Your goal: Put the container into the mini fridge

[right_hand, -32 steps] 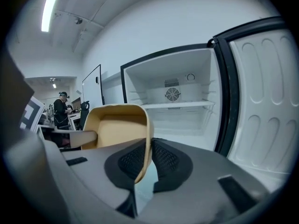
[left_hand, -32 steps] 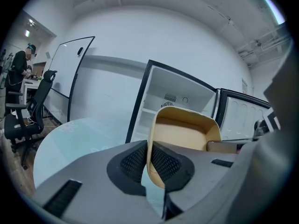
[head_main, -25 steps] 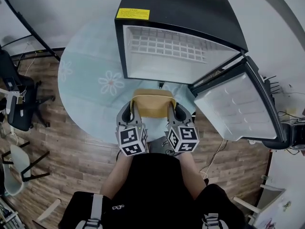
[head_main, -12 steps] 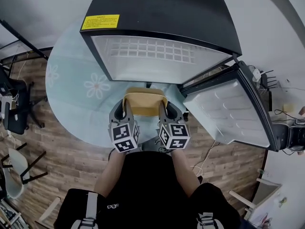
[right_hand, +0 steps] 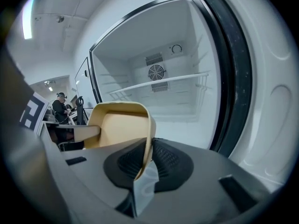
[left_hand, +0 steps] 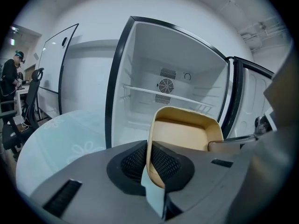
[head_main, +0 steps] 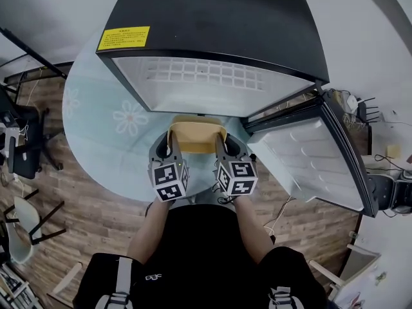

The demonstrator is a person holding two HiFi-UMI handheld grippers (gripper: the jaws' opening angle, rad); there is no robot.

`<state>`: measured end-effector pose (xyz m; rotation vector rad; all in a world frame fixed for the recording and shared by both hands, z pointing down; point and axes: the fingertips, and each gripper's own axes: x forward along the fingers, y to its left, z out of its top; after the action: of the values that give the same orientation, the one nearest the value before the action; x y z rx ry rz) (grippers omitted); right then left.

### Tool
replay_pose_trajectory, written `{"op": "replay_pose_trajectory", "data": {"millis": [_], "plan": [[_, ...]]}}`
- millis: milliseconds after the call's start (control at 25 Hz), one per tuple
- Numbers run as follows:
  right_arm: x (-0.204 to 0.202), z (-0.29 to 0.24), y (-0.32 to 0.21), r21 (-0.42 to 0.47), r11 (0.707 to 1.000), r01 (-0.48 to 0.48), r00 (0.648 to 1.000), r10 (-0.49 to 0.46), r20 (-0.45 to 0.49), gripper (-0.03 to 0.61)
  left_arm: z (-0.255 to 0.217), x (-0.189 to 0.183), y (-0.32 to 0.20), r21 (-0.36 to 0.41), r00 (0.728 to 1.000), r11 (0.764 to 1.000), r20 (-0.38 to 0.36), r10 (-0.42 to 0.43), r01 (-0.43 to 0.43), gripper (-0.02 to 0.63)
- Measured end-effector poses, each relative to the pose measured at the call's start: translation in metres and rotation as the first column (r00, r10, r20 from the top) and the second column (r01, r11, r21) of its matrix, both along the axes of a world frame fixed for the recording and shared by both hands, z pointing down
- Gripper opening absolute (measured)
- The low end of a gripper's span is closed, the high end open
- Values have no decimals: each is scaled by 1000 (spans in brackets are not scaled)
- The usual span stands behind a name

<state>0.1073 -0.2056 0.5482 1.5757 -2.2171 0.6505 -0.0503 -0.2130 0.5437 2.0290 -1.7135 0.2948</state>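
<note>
A shallow tan container [head_main: 196, 137] is held level between both grippers, just in front of the open mini fridge [head_main: 212, 82]. My left gripper [head_main: 168, 148] is shut on the container's left rim [left_hand: 150, 143], its ribbed pads pinching the wall. My right gripper [head_main: 222, 148] is shut on the right rim [right_hand: 150, 141] the same way. The container [left_hand: 184, 132] looks empty inside. The fridge interior [left_hand: 173, 97] is white, with a wire shelf [right_hand: 161, 84] and a fan grille at the back. Its door [head_main: 315, 153] stands swung open to the right.
The fridge stands on a round pale glass table [head_main: 106, 134] with flower prints. Wood floor surrounds it. Black office chairs [head_main: 19, 140] stand at the left. A person sits at a desk far off [left_hand: 10, 76]. Cables and a device [head_main: 386, 188] lie at the right.
Both grippers with the container have moved forward toward the fridge opening, which now looms larger and closer. The grips are unchanged.
</note>
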Motion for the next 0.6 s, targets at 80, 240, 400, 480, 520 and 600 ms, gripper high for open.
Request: {"op": "replay_pose_trajectory", "data": {"millis": [80, 240, 400, 480, 520, 600], "plan": [[2, 4, -5, -5, 1000, 1, 1000, -1, -18, 43, 2, 2, -6, 1, 1000, 1000, 4, 5, -5, 32], [7, 10, -16, -12, 1000, -6, 1000, 6, -29, 49, 2, 9, -22, 23, 999, 999, 30, 26, -26, 32], [14, 17, -31, -18, 1000, -25, 999, 24, -32, 49, 6, 17, -41, 40, 997, 997, 51, 66, -68, 32], [15, 21, -40, -22, 999, -31, 999, 30, -33, 51, 11, 19, -51, 43, 995, 995, 62, 84, -86, 31], [15, 24, -45, -24, 999, -32, 999, 31, -34, 51, 13, 19, -56, 42, 994, 995, 65, 90, -93, 31], [15, 28, -54, -27, 999, -29, 999, 28, -40, 49, 18, 20, -64, 38, 993, 995, 71, 95, -98, 31]]}}
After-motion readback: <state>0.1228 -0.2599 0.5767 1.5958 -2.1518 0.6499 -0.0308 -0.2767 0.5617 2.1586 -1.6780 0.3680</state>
